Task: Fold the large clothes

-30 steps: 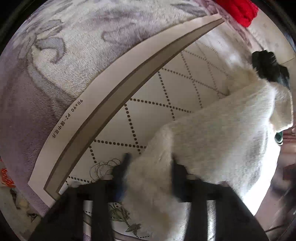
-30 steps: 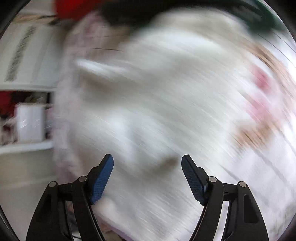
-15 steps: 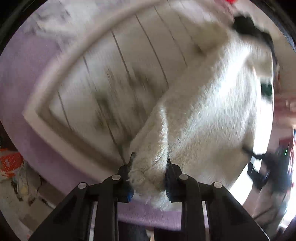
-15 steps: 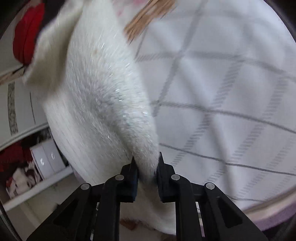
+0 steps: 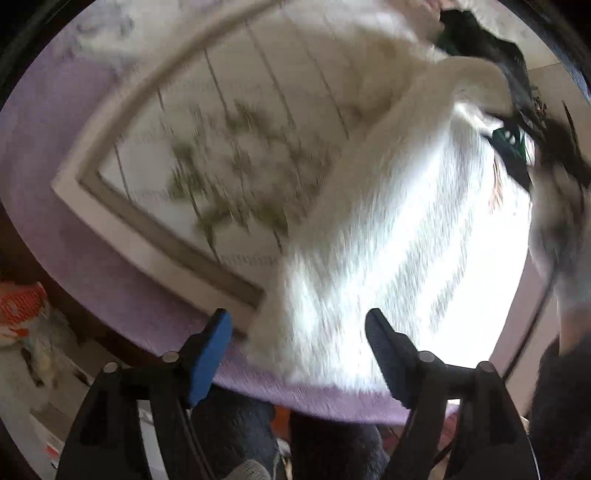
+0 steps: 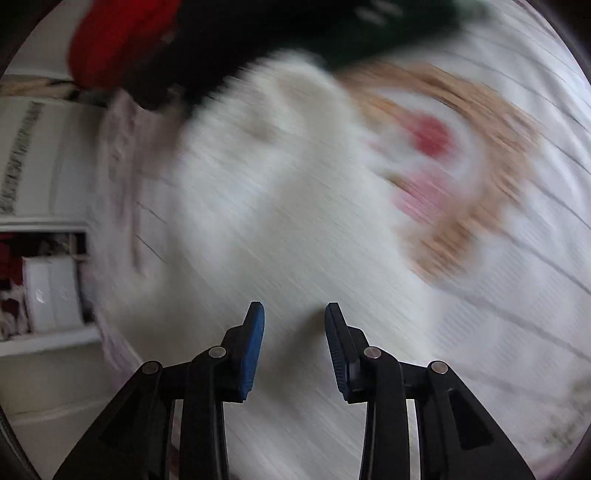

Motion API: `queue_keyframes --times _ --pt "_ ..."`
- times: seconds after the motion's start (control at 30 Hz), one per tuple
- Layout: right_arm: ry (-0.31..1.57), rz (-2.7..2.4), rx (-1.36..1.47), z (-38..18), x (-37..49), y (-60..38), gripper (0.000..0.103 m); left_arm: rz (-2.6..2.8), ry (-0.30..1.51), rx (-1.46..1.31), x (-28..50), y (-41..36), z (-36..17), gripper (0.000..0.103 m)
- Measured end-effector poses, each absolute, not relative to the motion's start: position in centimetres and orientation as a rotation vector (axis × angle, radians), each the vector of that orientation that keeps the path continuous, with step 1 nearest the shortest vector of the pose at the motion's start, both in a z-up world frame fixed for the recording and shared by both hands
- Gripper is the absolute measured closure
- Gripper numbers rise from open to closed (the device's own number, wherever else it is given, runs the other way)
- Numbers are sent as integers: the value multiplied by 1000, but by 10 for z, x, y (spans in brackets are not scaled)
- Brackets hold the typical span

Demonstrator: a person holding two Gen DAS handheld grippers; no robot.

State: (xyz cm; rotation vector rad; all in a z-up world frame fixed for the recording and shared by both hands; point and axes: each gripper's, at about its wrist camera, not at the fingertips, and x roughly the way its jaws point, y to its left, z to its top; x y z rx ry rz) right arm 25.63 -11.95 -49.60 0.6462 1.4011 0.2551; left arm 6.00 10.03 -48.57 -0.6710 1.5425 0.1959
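our left tongs (image 5: 297, 354) have just been opening and stand wide, off the white fleece garment (image 5: 388, 229). the right tongs (image 6: 294, 345) have also been opening, part-spread with nothing between them. the fleece lies on the patterned mat (image 5: 207, 155), its near hem over the mat's corner. next we should regrip both hem corners evenly. room is free left of the fleece; dark clothes (image 6: 258, 40) crowd its far end.

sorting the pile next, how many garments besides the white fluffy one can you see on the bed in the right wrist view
2: a red garment at the upper left and a black and dark green one beside it along the top, above the white fluffy garment. Blur may hide more.
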Motion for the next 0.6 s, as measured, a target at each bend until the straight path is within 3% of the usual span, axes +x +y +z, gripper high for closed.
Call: queue_keyframes --times 0.1,0.17,0.23,0.33,0.43,0.6 --pt "1389 471 632 -505 291 -52 66 241 1479 -628 80 112 -473 28" --pt "1478 562 605 -527 294 -15 58 252 1466 -620 93 116 -471 28" --pt "1486 588 645 -530 304 -19 58 239 1455 -629 109 120 -472 28" --pt "1445 601 793 -510 293 -71 54 218 1427 -622 125 120 -467 27" --pt "1399 492 771 -480 251 -146 21 191 1428 -611 128 116 -468 28" --pt "1618 247 618 -494 143 -218 21 125 1529 -560 115 99 -509 28"
